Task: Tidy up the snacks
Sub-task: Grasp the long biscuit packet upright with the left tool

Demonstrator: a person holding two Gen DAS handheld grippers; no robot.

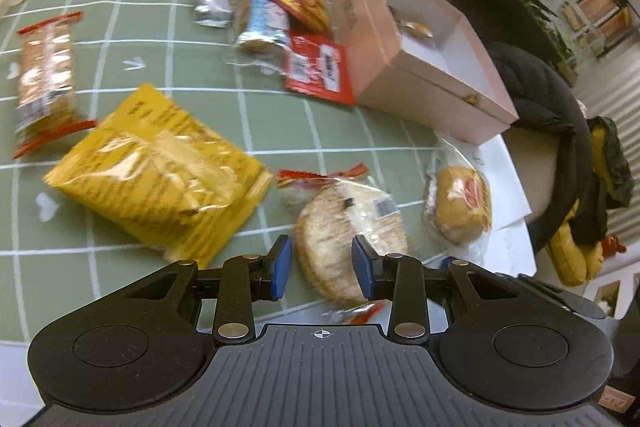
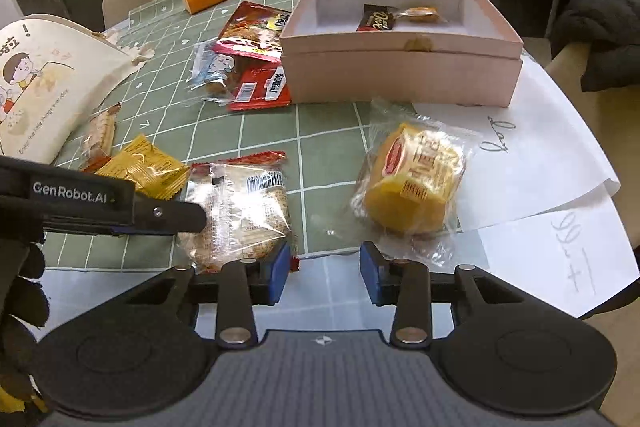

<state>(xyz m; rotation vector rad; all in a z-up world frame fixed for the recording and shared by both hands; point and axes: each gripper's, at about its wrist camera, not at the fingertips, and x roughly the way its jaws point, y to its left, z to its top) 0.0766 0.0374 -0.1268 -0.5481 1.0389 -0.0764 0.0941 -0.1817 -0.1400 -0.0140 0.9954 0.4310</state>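
The left tool (image 1: 322, 267) hung with its pads spread over a round flat cake in clear wrap (image 1: 352, 239), not pressing it. The right tool (image 2: 323, 273) stood spread and empty above the table's (image 2: 328, 131) near edge, between that cake and a wrapped yellow bun (image 2: 416, 183). The pink box (image 2: 400, 67) sat at the table's right edge, holding two small snacks (image 2: 396, 17); a yellow packet (image 1: 160, 167) lay further left
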